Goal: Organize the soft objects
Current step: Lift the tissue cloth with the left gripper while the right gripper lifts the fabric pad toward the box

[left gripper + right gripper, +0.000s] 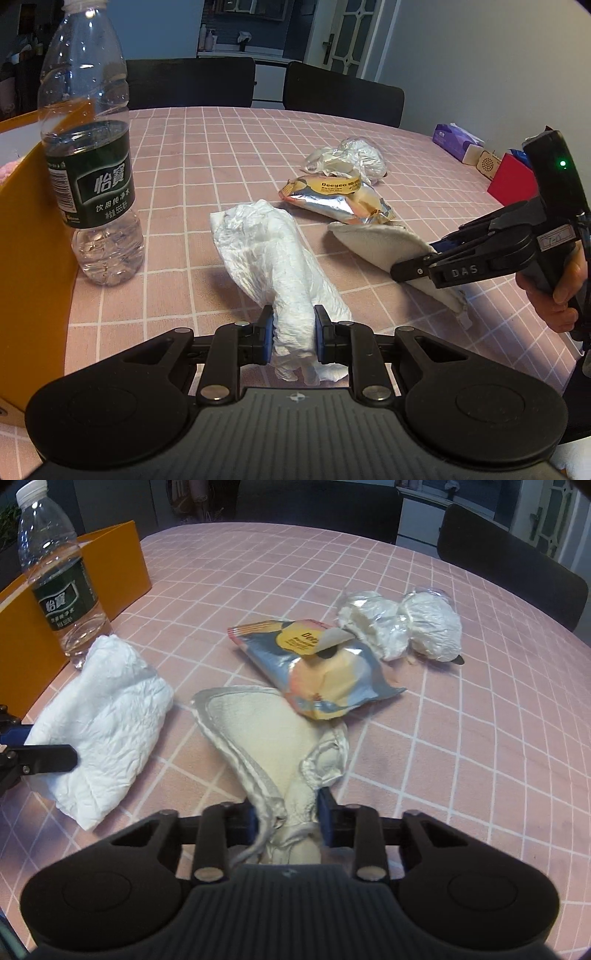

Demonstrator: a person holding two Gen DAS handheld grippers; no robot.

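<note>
My left gripper (pixel 294 325) is shut on the near end of a crumpled white diaper-like pad (pixel 273 254), which lies on the pink checked tablecloth; it also shows in the right wrist view (pixel 107 716). My right gripper (pixel 286 812) is shut on a cream cloth with a satin edge (pixel 258 723), seen from the side in the left wrist view (pixel 384 243). A foil wipes packet (pixel 317 664) rests partly on the cloth's far end. A white plastic-wrapped bundle (pixel 406 624) lies beyond it.
A water bottle (pixel 88 155) stands at the left beside an orange box (pixel 92 565). A purple tissue pack (pixel 456 138) and a red box (pixel 511 179) sit at the right table edge. Dark chairs (pixel 340 92) stand behind the table.
</note>
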